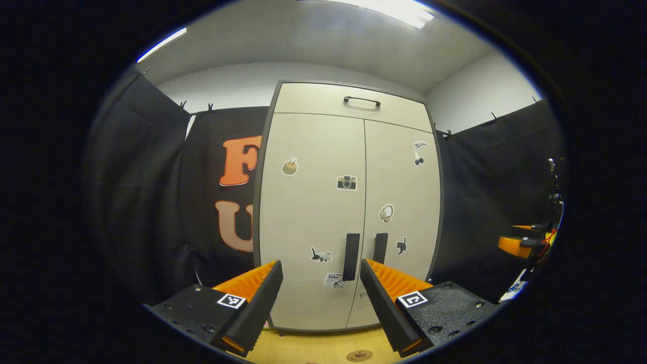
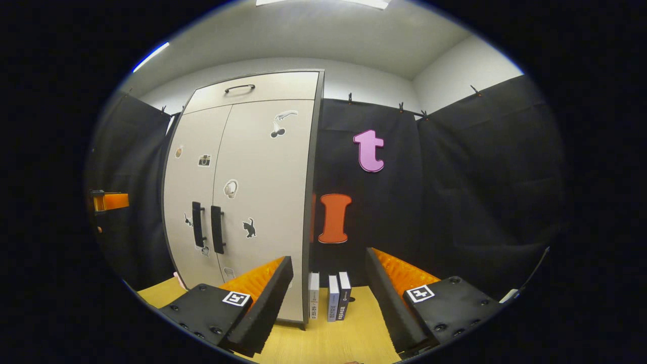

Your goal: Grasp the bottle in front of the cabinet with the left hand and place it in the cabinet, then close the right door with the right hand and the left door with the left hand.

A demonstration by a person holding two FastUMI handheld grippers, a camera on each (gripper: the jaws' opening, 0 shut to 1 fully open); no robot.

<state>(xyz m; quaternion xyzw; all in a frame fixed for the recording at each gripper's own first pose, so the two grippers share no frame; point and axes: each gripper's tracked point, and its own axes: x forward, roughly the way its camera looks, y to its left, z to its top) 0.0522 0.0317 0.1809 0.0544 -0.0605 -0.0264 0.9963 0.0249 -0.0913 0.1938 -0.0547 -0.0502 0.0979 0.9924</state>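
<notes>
The pale cabinet [image 1: 349,202] stands straight ahead in the left gripper view, both doors shut and flush. Two dark vertical handles [image 1: 351,256] sit side by side at the seam. My left gripper [image 1: 320,268] is open in front of the doors, a short way off, with nothing between its fingers. In the right gripper view the same cabinet [image 2: 242,202] stands to the left, seen at an angle. My right gripper [image 2: 328,258] is open and holds nothing, pointing past the cabinet's right edge. The right gripper [image 1: 520,245] also appears far right in the left gripper view.
A drawer with a dark handle [image 1: 362,101] tops the cabinet. Three small books [image 2: 331,302] stand upright on the wooden table [image 2: 349,338] against the cabinet's right side. A round mark [image 1: 360,355] lies on the table before the doors. Black cloth walls surround the booth.
</notes>
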